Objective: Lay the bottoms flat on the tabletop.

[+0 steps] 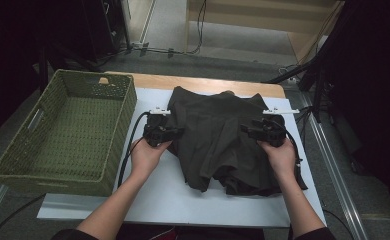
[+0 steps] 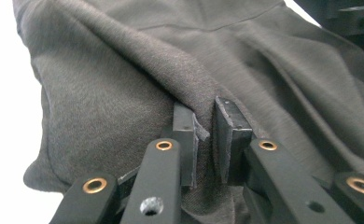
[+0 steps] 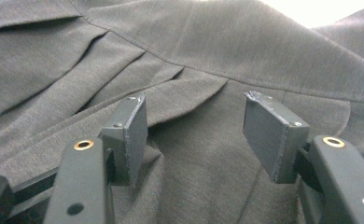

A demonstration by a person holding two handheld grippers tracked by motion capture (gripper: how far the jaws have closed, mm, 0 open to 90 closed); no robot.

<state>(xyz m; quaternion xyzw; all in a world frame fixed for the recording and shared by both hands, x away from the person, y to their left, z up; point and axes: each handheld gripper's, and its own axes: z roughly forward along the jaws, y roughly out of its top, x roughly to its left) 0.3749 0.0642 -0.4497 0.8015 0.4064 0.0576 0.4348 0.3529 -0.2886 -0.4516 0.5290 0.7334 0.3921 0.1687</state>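
Observation:
A dark grey-brown garment (image 1: 223,140) lies crumpled on the white board (image 1: 158,200). My left gripper (image 1: 175,131) is at the garment's left edge. In the left gripper view its jaws stand close together, and the left gripper (image 2: 206,116) is shut on a raised fold of the garment (image 2: 124,70). My right gripper (image 1: 245,129) rests on the garment's right side. In the right gripper view the right gripper (image 3: 196,112) is open, its pads wide apart over pleated cloth (image 3: 217,46) and not pressing on it.
A green woven basket (image 1: 128,115) stands to the left of the board, close to my left hand. The wooden table edge (image 1: 208,82) runs behind the garment. Black cables (image 1: 128,155) trail from both grippers. Dark stands and floor cables lie beyond the table.

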